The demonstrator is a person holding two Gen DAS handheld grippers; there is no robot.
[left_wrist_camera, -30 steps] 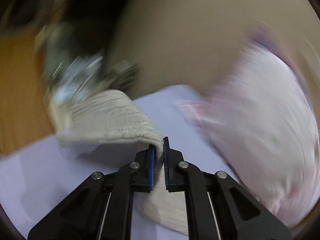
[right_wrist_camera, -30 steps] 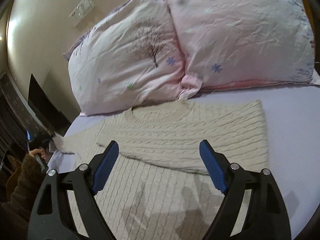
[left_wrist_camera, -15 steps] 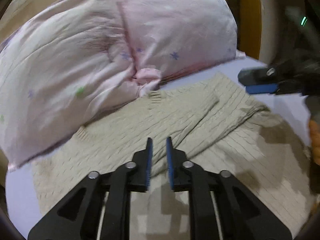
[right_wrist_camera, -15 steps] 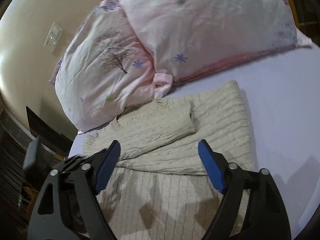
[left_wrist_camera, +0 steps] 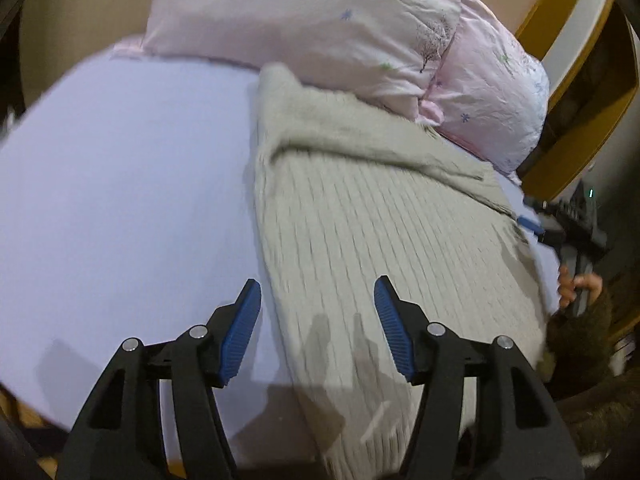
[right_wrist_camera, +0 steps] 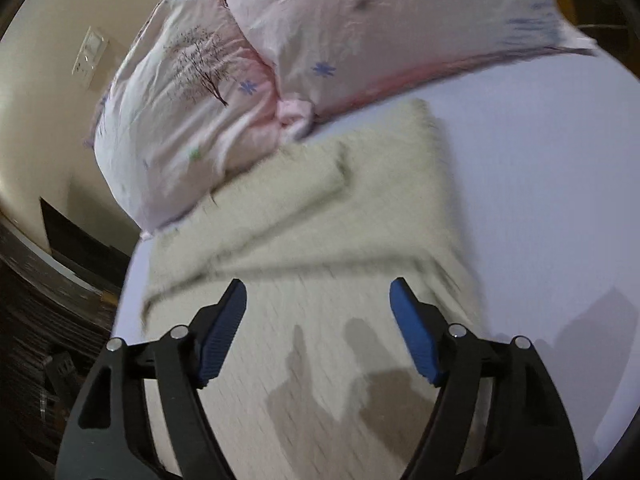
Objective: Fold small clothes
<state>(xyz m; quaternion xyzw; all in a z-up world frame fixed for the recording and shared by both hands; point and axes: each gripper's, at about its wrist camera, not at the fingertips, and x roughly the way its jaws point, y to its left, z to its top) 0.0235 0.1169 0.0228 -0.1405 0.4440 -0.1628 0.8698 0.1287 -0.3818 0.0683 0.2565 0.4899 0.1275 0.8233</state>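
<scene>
A cream cable-knit sweater point(left_wrist_camera: 360, 240) lies flat on the lavender bed sheet point(left_wrist_camera: 120, 200), both sleeves folded across its chest. My left gripper point(left_wrist_camera: 318, 300) is open and empty, hovering over the sweater's left edge near the hem. My right gripper point(right_wrist_camera: 318, 300) is open and empty above the sweater's point(right_wrist_camera: 320, 240) lower half. The right gripper also shows in the left wrist view point(left_wrist_camera: 560, 228) beside the sweater's far edge, held by a hand. Both views are motion-blurred.
Two pink floral pillows point(right_wrist_camera: 240, 60) lie against the wall at the sweater's collar end. A wall switch point(right_wrist_camera: 90, 56) is up left. The sheet point(right_wrist_camera: 540, 160) extends right of the sweater. A wooden door frame point(left_wrist_camera: 560, 40) stands at right.
My left gripper let go of the left sleeve, which now lies folded across the chest, then opened wide and swung toward the hem's left side. The right gripper stayed open, drifting closer.
</scene>
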